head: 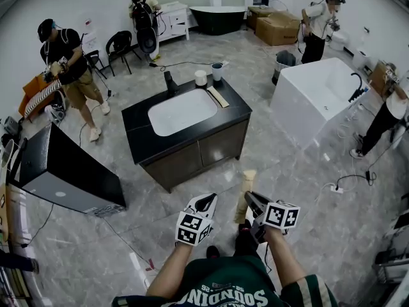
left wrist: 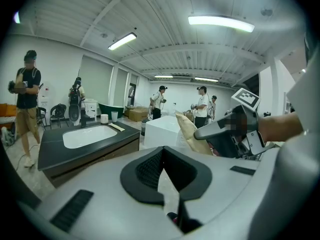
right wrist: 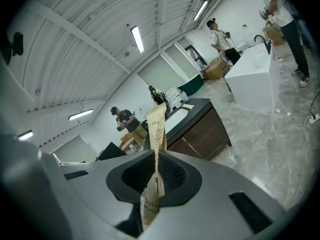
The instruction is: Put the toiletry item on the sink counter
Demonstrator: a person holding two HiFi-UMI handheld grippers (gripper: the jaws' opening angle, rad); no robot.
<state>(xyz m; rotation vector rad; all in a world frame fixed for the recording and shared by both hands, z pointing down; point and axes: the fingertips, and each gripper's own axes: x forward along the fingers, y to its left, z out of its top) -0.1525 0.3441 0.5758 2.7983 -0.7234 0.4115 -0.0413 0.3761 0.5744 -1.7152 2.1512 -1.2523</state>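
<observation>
- A black box [head: 64, 165] stands on the floor at the left of the head view; its left end is cut off by the frame edge.
- The black worktop [head: 137, 117], with a white basin [head: 182, 112] sunk into it, fills the middle of that view. A dark tap [head: 170, 82] stands at its far edge.
- Right of the tap are a white roll-like thing [head: 200, 77], a dark cup [head: 217, 71] and a pale flat strip [head: 218, 96]. All three are too small to tell apart any further.
- The left gripper [head: 206, 201] sits low in the head view, left of centre, over the floor and well apart from the worktop. In the left gripper view its jaws [left wrist: 163, 151] meet at the tip with nothing between them.
- The paper packet [head: 245, 190] stands upright just right of it, also over the floor. Its lower end is hidden behind the right gripper.
- The right gripper [head: 251, 201] has its jaws pressed onto the packet [right wrist: 156, 129], which rises tall and flat above them. Below the jaws the packet's print is cut off and only part of it can be read.
- From the left gripper view, the packet [left wrist: 189, 134] juts up and to the left from the right gripper [left wrist: 220, 131].
- A white bathtub [head: 313, 94] stands at the right of the head view.
</observation>
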